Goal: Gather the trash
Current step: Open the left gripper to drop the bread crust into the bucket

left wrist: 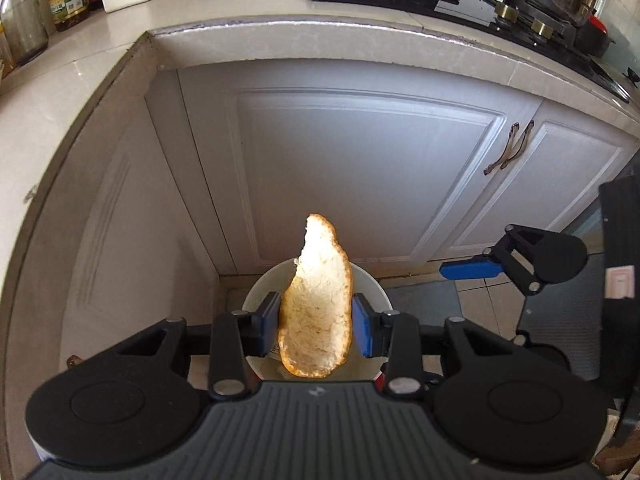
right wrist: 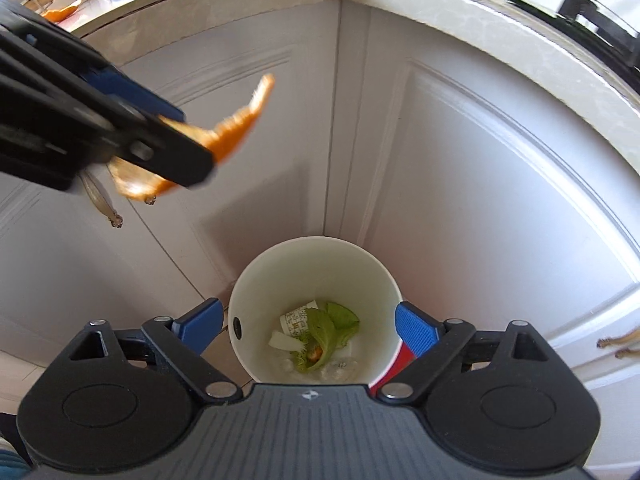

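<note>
Orange on its skin side and pale pith on the other, the peel (left wrist: 316,300) I'm carrying is clamped between the blue pads of my left gripper (left wrist: 316,326), pinched across its lower half. Its long axis runs along the fingers and the tapered tip points forward and down, past the pads toward the cabinet corner. In the right wrist view the same peel (right wrist: 236,128) hangs up at the left, clear of the bin and not yet over its mouth.

The white bin (right wrist: 256,280) stands on the floor in the corner where the two cabinet doors (left wrist: 360,176) meet, and in the left view its rim (left wrist: 372,280) shows just behind the peel. Inside lie green leaf scraps (right wrist: 332,328) and a scrap of printed paper (right wrist: 296,318).

My right gripper (right wrist: 308,324) has its jaws spread wide with nothing between them, straddling the bin's mouth from above.

I judge this as the drop-off step for the peel. Next I need to bring the left gripper over the opening, tip first, then let the pads part so it falls inside rather than onto the rim. More peel (right wrist: 64,12) waits on the counter (left wrist: 80,80)
</note>
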Tool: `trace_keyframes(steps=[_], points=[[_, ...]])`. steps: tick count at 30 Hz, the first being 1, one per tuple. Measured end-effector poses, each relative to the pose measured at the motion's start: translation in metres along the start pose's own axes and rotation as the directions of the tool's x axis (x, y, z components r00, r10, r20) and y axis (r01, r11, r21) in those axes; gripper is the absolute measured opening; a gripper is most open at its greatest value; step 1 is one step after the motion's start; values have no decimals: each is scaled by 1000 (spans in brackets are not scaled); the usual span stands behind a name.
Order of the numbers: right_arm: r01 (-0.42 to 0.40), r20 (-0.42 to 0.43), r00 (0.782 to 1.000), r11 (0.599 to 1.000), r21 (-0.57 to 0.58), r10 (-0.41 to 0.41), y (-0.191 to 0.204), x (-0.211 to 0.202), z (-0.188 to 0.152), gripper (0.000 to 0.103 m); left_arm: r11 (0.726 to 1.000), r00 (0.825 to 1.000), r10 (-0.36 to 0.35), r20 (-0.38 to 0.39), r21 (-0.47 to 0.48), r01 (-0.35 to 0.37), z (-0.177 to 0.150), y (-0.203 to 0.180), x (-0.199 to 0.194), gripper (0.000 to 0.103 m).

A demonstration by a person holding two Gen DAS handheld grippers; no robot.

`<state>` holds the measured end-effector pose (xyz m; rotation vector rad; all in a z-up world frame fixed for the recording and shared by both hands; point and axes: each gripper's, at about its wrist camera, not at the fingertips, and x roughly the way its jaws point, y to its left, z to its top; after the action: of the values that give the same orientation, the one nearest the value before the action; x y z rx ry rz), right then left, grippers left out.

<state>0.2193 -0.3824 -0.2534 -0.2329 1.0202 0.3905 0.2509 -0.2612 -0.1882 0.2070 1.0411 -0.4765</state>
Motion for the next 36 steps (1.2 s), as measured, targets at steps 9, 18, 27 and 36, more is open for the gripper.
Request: trace_keyframes(steps=[9,18,27,36], points=[[57,-4,998,997,53,-56,-12,-11,-19,96,997,995,-70,-73,17,72,3,-20,70,37],[108,-13,994,989,103,-107,-21,-17,-34,96,996,995,-72,-62,45,75,10,-35,111,68],[121,-19,993,985,121,-119,-23,-21,-34,96,996,999,-39,-10,78,40,18,-38,105,91],[128,7,992,986,108,-129,-17,-40,-24,97,997,998,-15,55,79,11,26,-32,61,91]])
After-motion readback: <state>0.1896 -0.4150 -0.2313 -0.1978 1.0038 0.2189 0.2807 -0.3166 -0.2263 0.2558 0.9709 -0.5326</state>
